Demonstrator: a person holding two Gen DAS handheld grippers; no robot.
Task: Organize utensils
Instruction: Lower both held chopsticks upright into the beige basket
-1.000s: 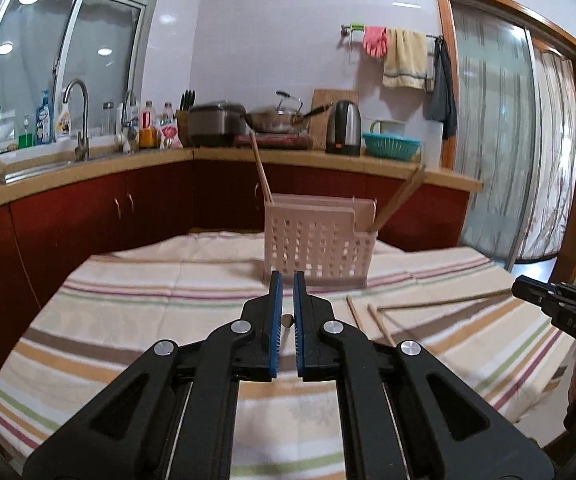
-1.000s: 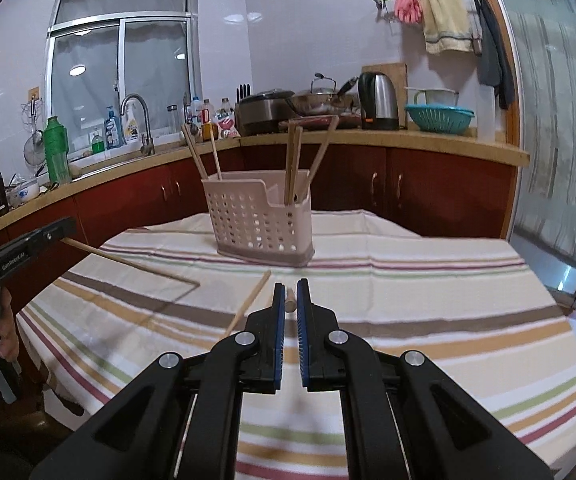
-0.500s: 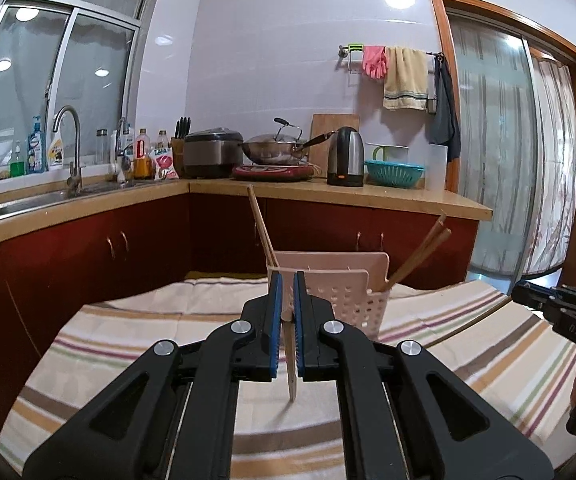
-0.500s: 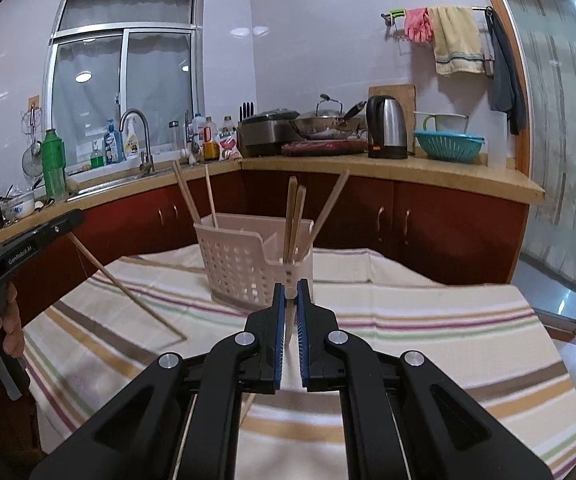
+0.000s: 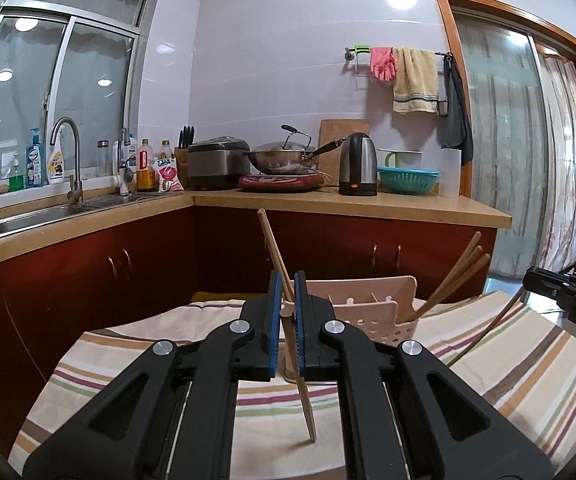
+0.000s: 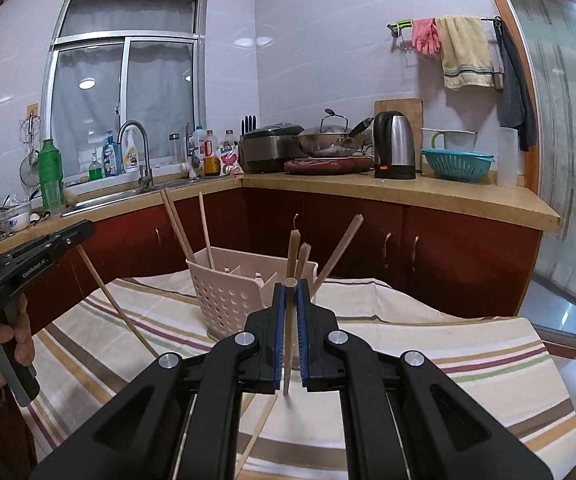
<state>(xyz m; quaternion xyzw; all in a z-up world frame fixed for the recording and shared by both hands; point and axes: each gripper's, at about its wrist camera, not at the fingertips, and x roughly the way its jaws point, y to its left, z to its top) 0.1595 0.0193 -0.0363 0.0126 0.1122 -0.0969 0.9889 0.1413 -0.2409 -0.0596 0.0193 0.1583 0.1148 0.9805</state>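
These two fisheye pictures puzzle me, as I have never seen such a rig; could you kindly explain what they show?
There is no robot here. A person holds a black two-finger tool in each hand, and a camera on each tool looks forward along its fingers. One picture is from the left gripper, the other from the right gripper. Each is shut on one wooden chopstick: the left chopstick and the right chopstick, both hanging down. Ahead, on the striped tablecloth, stands a pink perforated utensil basket already holding several chopsticks. One more chopstick lies on the cloth. Behind is a kitchen counter.
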